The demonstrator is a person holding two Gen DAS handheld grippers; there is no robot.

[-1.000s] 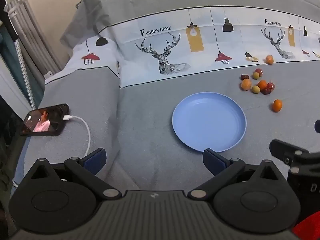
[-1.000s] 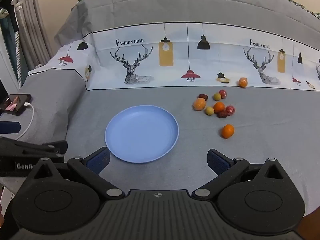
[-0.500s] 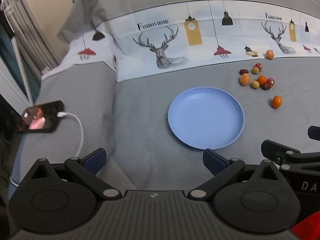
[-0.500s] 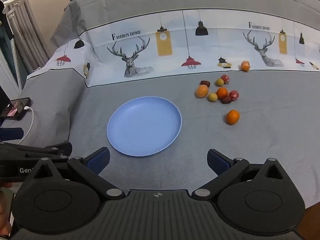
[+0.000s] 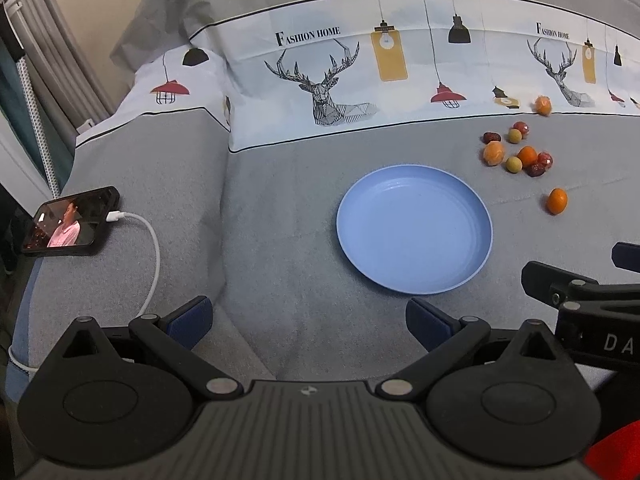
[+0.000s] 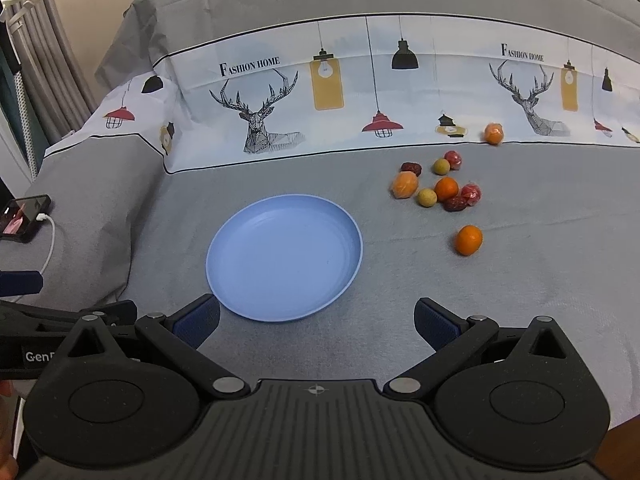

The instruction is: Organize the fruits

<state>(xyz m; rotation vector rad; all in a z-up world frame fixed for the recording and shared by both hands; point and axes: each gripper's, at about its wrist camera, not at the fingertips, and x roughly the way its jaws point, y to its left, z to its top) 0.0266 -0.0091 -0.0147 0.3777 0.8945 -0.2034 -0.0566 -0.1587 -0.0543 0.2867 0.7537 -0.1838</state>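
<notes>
Both tongs spread wide and empty: left gripper [image 5: 307, 318] hanging over bare grey cloth near the plate's left side, right gripper [image 6: 316, 320] just short of the plate's near rim. Nothing pinched by either.

Blue plate [image 6: 240, 258] lying flat and empty mid-bed, most likely set there as the collecting dish. Fruits all outside it, to the far right: a loose cluster [image 6: 436, 186] of orange, yellow-green and dark red pieces, touching or nearly so. One small orange [image 6: 468, 240] alone, nearer than the cluster and closest to the right gripper — probably the easiest first pick. Another orange piece [image 6: 493, 133] farthest off, at the edge of the printed band. Several pieces seemingly wrapped in clear film; hard to be sure.

Wide jaws fitting for round, rolling fruit on soft bedding; a light squeeze likely called for, since the cloth gives and a nudged fruit could roll away.

Phone [image 5: 72, 222] at the far left, screen lit, on a white charging cable [image 5: 154, 252] — well apart from the work.

Readable writing: "FASHION HOME" printed twice on the bedspread [image 5: 308, 36] among deer and lamps; "Gen…" and "DA…" cut off on the gripper bodies
</notes>
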